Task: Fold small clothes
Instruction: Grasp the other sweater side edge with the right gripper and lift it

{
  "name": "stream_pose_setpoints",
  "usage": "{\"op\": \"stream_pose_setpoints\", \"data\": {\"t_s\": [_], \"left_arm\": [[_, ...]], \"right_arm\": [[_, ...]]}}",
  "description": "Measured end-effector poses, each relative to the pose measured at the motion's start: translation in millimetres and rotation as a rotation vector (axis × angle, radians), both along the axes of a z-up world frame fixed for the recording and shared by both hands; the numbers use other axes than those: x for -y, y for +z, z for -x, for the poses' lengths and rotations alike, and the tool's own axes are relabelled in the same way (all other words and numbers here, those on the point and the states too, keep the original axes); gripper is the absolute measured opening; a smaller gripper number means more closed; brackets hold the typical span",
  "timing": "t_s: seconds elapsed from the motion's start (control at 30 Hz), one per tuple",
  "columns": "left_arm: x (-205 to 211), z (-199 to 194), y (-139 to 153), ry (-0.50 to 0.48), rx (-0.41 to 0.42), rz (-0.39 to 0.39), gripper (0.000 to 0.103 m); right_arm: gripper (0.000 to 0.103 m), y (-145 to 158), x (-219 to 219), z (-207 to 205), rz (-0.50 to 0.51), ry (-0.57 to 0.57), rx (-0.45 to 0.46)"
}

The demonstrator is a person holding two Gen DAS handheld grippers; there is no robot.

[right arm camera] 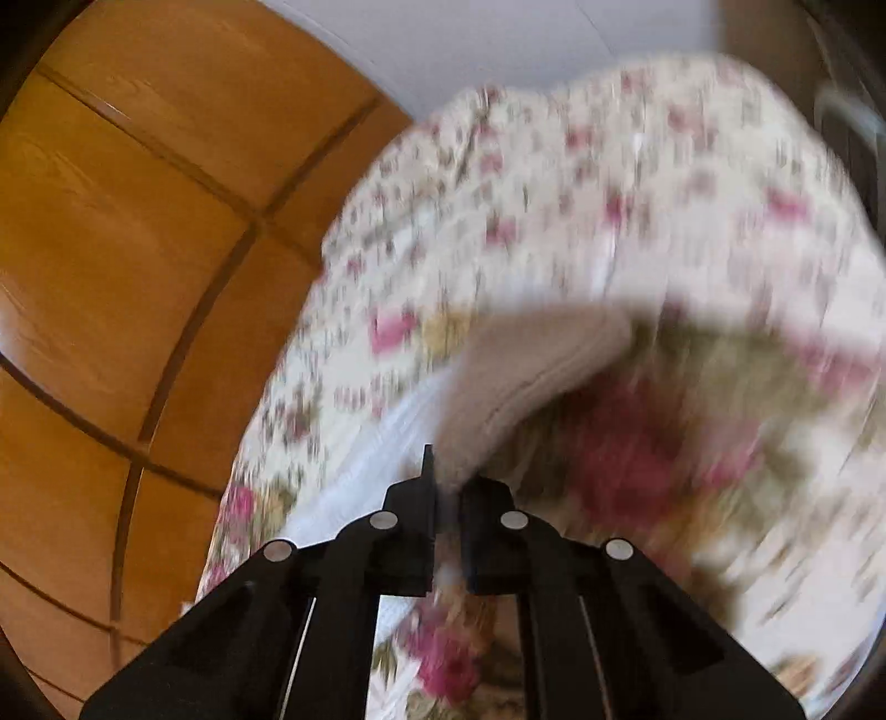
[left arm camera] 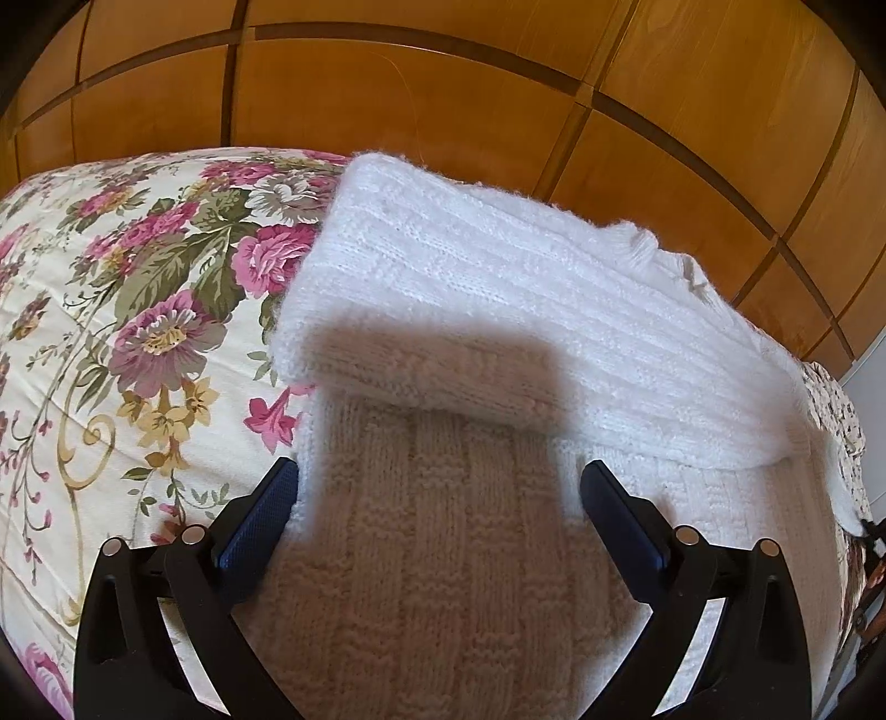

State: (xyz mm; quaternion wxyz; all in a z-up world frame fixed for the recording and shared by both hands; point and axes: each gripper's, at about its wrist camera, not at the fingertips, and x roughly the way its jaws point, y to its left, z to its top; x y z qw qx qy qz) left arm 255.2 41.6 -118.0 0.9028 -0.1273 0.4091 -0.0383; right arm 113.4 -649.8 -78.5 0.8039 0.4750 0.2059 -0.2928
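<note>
A: Where was the white ribbed knitted sweater (left arm camera: 498, 310)?

B: It lay on the floral quilted bedspread (left arm camera: 138, 288), one part folded over the body, with orange wooden panelling (left arm camera: 387, 99) behind.

A: And the claws?

B: The left gripper (left arm camera: 437, 493) stood wide apart above the knit, holding nothing. The right gripper (right arm camera: 446, 498) was pinched tight on a white knit edge (right arm camera: 498, 387), though that view was blurred

A floral bedspread (left arm camera: 138, 288) covers the bed, cream with pink roses, green leaves and yellow blossoms, running out to the bed's far edge. Beyond that edge stands wooden panelling (left arm camera: 443, 99), honey-coloured and divided by dark grooves into rectangles. In the blurred right wrist view a pale wall (right arm camera: 498, 39) shows beside the panelling.
</note>
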Motion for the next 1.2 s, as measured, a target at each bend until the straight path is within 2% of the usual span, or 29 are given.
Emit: {"op": "stream_pose_setpoints", "data": {"t_s": [0.1,0.2,0.33,0.47,0.63,0.7,0.8,1.03,1.2], "left_arm": [[0,0,0,-0.001,0.002,0.005,0.099],[0,0,0,0.001,0.002,0.004,0.099],[0,0,0,0.002,0.004,0.010,0.099],[-1,0,0,0.004,0.007,0.020,0.099],[-3,2,0,0.008,0.013,0.036,0.099],[-5,3,0,0.008,0.018,0.046,0.099],[-5,3,0,0.009,0.020,0.050,0.099],[-6,3,0,0.011,0.021,0.054,0.099],[-6,3,0,0.013,0.024,0.057,0.099]], "right_arm": [[0.006,2,22,10,-0.004,-0.071,-0.023],[0.006,-5,29,9,-0.025,-0.057,-0.086],[0.006,0,20,6,-0.030,-0.050,-0.080],[0.006,31,-10,-20,0.080,0.029,-0.091],[0.006,73,-75,-63,0.233,0.156,-0.098],[0.006,88,-116,-86,0.322,0.231,-0.102],[0.006,98,-172,-117,0.392,0.350,-0.084],[0.006,94,-297,-172,0.411,0.622,-0.004],[0.006,75,-362,-192,0.383,0.790,0.020]]}}
